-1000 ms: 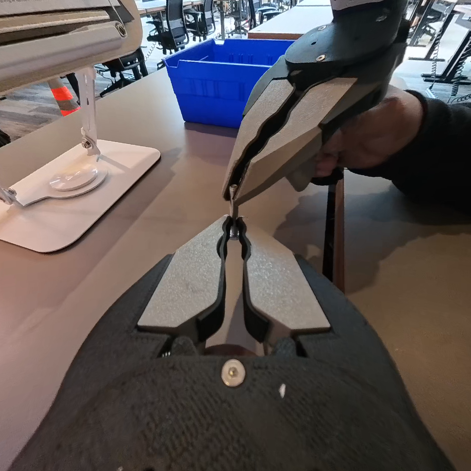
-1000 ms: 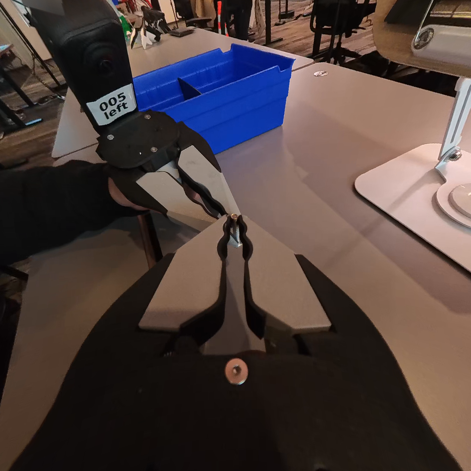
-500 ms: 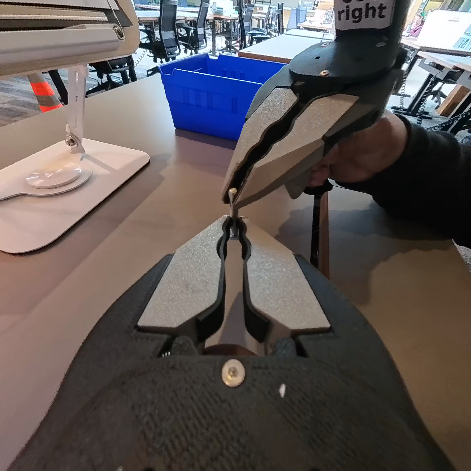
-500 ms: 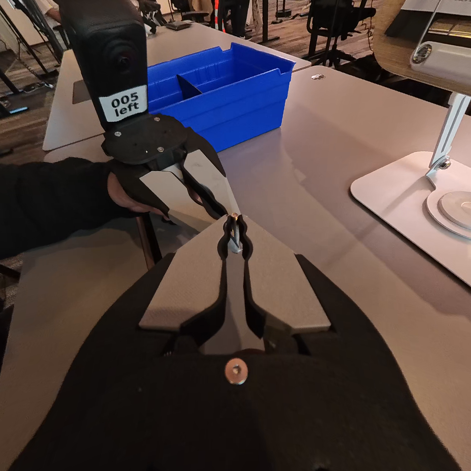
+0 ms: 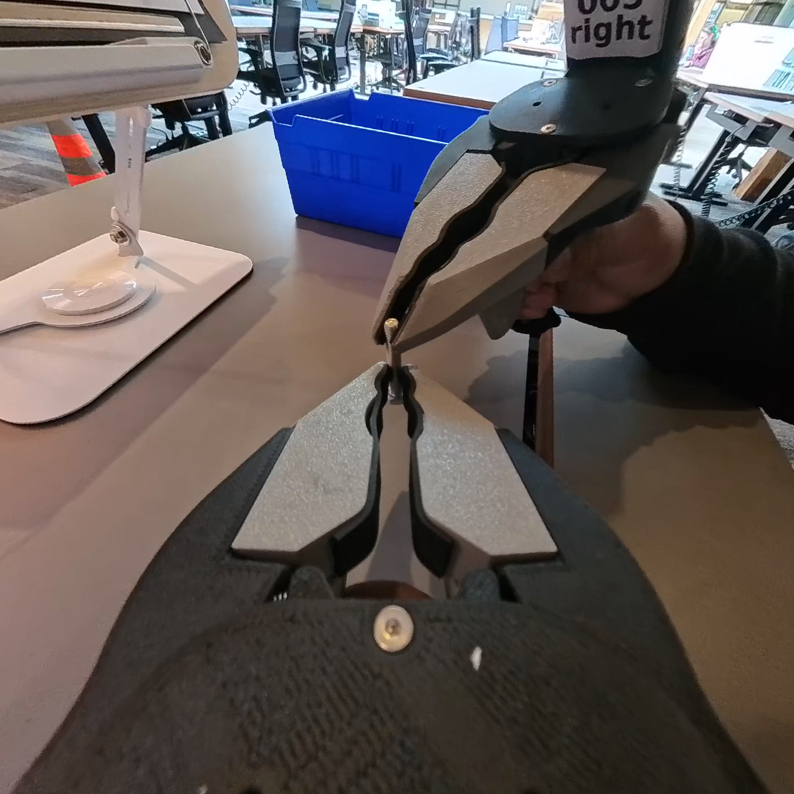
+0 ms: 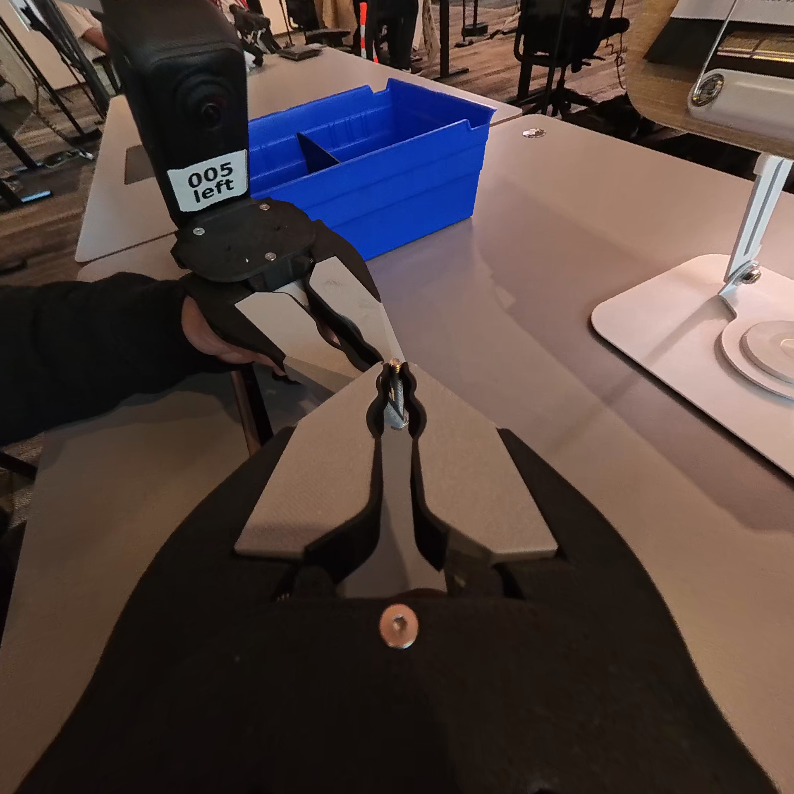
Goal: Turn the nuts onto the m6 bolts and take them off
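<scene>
Bolt (image 5: 391, 343) stands almost upright above the tabletop (image 5: 215, 386), its long axis joining both grippers. The right gripper (image 5: 386, 333) pinches its upper end; the left gripper (image 5: 394, 389) pinches the lower end, probably the nut (image 6: 397, 419). Both fingers meet tip to tip.

From my left wrist cam: bin (image 5: 356, 172) sits at the table's (image 5: 215, 386) far side, stand base (image 5: 107, 309) off left, right gripper (image 5: 389, 339) just above my left gripper (image 5: 394, 378).

Two grippers (image 5: 394, 374) (image 6: 397, 373), one bolt (image 6: 396, 393), one blue bin (image 6: 386, 184).
</scene>
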Demonstrator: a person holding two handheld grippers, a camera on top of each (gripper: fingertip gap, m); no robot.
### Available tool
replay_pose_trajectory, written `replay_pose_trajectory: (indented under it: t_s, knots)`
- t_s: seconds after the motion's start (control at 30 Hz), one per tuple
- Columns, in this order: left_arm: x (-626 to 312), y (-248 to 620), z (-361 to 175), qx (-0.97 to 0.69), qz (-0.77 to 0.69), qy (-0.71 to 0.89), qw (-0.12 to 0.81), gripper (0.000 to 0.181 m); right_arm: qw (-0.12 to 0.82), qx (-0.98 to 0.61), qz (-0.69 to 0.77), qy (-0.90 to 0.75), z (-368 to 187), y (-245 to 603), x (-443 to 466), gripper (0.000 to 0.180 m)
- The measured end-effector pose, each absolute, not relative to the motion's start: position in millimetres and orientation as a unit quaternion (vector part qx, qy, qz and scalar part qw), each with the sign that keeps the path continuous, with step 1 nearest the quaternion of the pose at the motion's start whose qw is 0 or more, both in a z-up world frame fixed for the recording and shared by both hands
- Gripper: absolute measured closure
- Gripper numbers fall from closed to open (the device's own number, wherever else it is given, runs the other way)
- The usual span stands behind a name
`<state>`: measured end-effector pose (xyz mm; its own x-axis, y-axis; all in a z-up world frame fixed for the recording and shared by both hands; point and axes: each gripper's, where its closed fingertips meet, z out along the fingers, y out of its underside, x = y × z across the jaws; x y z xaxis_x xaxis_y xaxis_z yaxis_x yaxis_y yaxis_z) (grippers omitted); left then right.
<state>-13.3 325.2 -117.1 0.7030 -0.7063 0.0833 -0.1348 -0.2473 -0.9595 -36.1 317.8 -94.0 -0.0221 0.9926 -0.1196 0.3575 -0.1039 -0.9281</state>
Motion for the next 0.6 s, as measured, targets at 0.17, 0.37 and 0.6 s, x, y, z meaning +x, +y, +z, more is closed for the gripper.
replay_pose_trajectory:
  t_s: [0.17,0.37,0.6]
  knots:
    - [-15.1,326.4,-120.3,-0.752,-0.245,0.285,0.541,0.178,0.353,-0.603,0.448,-0.559,-96.3,318.0,-36.5,0.177]
    - [-21.4,330.1,-120.1,-0.755,-0.232,0.275,0.548,0.178,0.368,-0.607,0.449,-0.543,-88.1,332.7,-22.5,0.17]
    - [-27.3,332.8,-117.6,-0.755,-0.232,0.259,0.556,0.179,0.307,-0.688,0.34,-0.562,-148.0,363.3,1.7,0.166]
